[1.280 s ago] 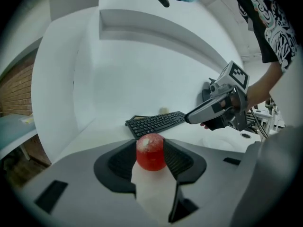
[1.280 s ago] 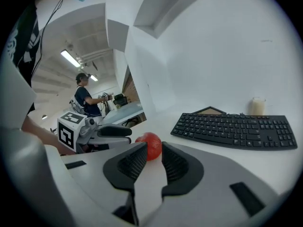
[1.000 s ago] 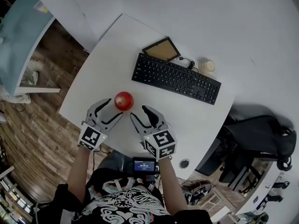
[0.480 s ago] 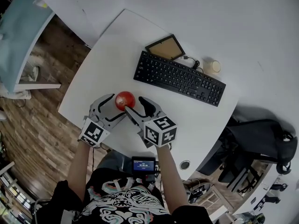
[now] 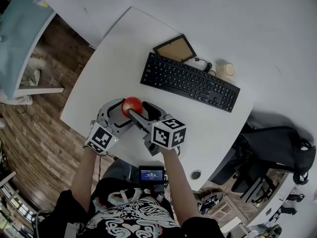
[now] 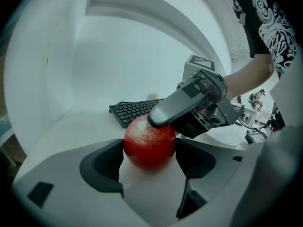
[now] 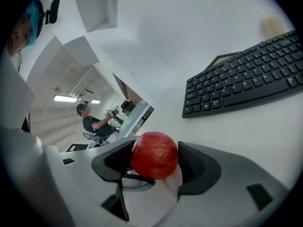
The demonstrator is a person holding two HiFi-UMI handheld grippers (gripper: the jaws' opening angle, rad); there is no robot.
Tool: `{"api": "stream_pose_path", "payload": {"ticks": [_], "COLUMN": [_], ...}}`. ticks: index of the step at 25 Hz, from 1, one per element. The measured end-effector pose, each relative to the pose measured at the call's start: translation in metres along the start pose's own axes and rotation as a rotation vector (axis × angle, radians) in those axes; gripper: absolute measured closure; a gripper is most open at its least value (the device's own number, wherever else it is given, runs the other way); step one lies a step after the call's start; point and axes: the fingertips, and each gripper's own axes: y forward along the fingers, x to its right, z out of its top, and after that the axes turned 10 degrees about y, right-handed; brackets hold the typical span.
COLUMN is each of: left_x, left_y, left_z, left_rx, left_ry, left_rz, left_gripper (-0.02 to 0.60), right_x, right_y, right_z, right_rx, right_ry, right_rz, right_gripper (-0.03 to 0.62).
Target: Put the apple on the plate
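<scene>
**On a white table, two tongs ring one red apple**

On the white round-cornered table [image 5: 119,58], the left gripper [image 6: 149,161] stands with its jaws spread wide. Its dark pads sit on either side of the glossy red round apple [image 6: 149,145], which rests on the tabletop near the person's edge. The pads lie close against the fruit's flanks; whether they press on it cannot be told. The right gripper [image 7: 154,163] has just been opening its jaws, and they are now wide too, with the same apple between them. Seen from the left gripper view, one grey jaw of the right gripper lies over the top of the apple. From the head view the two tools meet at the fruit from left and right, their marker cubes towards the person. Beyond the apple lies a black flat keyboard [image 5: 190,82], set slantwise. Behind it are a dark-framed brown board [image 5: 174,48] and a small pale round object [image 5: 227,69]. A wood-plank floor [image 5: 29,128] shows to the table's left. In the right gripper view a seated person [image 7: 92,122] is visible far off.
</scene>
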Motion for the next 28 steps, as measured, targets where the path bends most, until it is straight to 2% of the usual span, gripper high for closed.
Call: {"api": "stream_pose_path", "payload": {"ticks": [7, 14, 24, 28], "left_x": [0.004, 0.014, 0.032, 0.044], "left_y": [0.003, 0.005, 0.001, 0.002], "left_z": [0.002, 0.009, 0.040, 0.054], "left_rx": [-0.003, 0.020, 0.070, 0.108], "left_ry": [0.026, 0.067, 0.223, 0.238], "left_rz": [-0.011, 0.001, -0.007, -0.013], "left_gripper": [0.249, 0.249, 0.249, 0.250], "right_x": [0.004, 0.003, -0.007, -0.008], "right_y": [-0.004, -0.013, -0.044, -0.061], "right_z": [-0.002, -0.001, 0.000, -0.002], "right_rx": [-0.017, 0.001, 0.078, 0.115], "right_ry": [0.028, 0.038, 0.086, 0.093], "right_rz": [0.021, 0.002, 0.040, 0.037], "right_gripper": [0.299, 0.295, 0.282, 0.276]}}
